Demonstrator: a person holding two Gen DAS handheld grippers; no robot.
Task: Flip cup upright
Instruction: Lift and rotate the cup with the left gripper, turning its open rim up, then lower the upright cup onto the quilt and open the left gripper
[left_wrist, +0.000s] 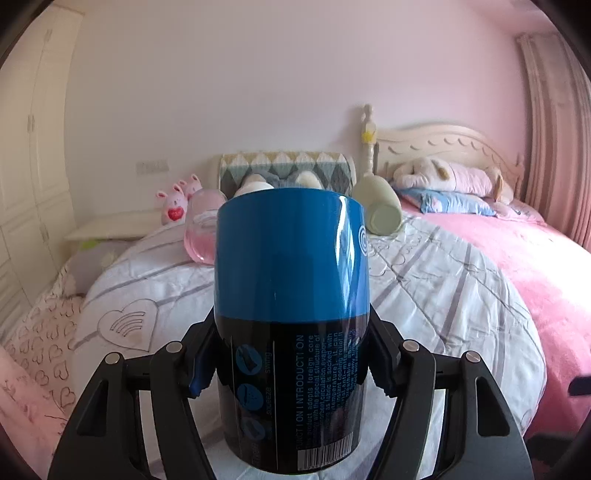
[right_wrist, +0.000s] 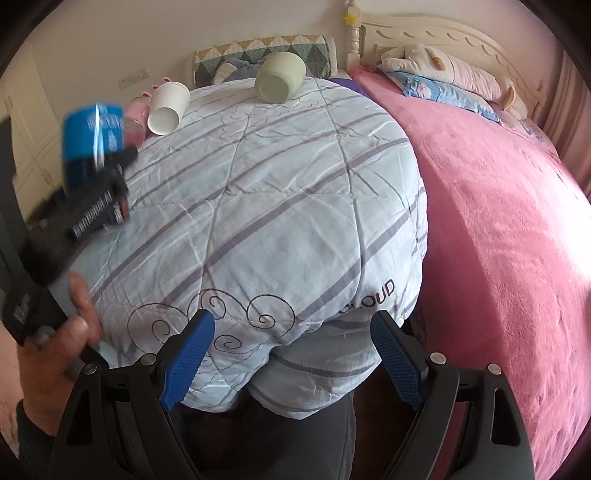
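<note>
My left gripper (left_wrist: 288, 365) is shut on a blue and black cup (left_wrist: 291, 295) with printed text, held above the folded quilt; it also shows, blurred, at the left of the right wrist view (right_wrist: 92, 136). A pale green cup (left_wrist: 378, 206) lies on its side at the quilt's far edge, also in the right wrist view (right_wrist: 280, 75). A white paper cup (right_wrist: 168, 107) lies on its side at the far left. A pink glass (left_wrist: 201, 236) lies beside it. My right gripper (right_wrist: 291, 354) is open and empty over the quilt's near edge.
The light striped quilt (right_wrist: 277, 206) forms a raised mound on the bed. A pink blanket (right_wrist: 498, 229) covers the right side, with pillows and a plush toy (right_wrist: 443, 62) at the headboard. A wardrobe (left_wrist: 26, 184) stands left. A hand (right_wrist: 62, 350) holds the left gripper.
</note>
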